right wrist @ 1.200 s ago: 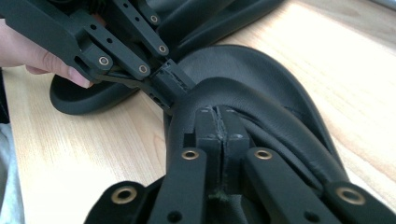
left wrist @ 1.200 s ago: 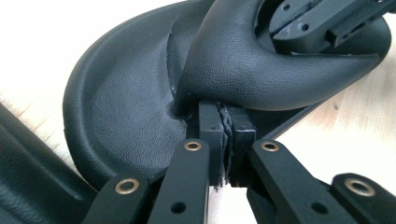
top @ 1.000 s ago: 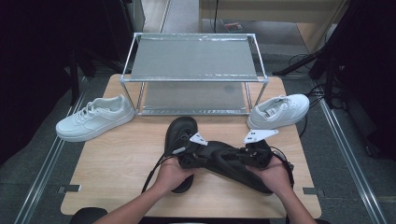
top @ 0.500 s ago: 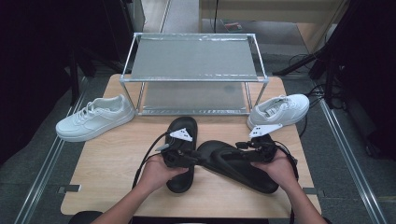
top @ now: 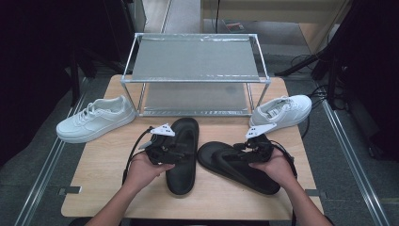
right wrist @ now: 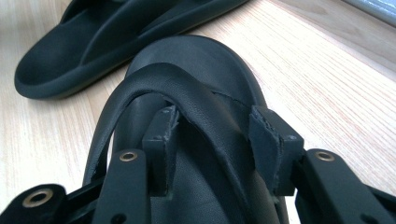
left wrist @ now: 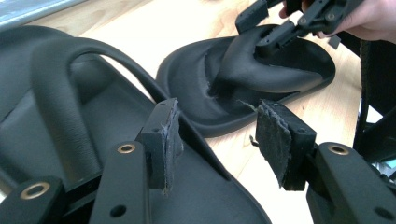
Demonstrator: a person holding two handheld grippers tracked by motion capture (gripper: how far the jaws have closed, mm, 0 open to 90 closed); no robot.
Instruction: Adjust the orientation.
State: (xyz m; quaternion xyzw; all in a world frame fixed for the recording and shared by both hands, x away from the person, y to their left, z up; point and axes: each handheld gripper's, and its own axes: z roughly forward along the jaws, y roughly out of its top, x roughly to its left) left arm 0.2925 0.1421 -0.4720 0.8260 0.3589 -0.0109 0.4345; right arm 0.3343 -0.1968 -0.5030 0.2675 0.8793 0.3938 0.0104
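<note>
Since a second earlier, the two black rubber flip-flop sandals had been drawn apart: the left black sandal point(top: 182, 155) now lay straight, toe toward the far edge of the pale wooden table point(top: 103, 188), and the right black sandal point(top: 237, 165) lay angled beside it, near the front edge, the two just apart. The left gripper point(left wrist: 215, 140) had just been opening; its jaws stood released above the left sandal's edge, with nothing pressed between them. The right gripper point(right wrist: 212, 140) had likewise been opening, its pads straddling the right sandal's strap without squeezing it. A two-tier metal shoe rack point(top: 195, 77) stood at the far edge, with a white leather sneaker point(top: 94, 117) by the table's left edge and another white sneaker point(top: 282, 110) by the right edge.
</note>
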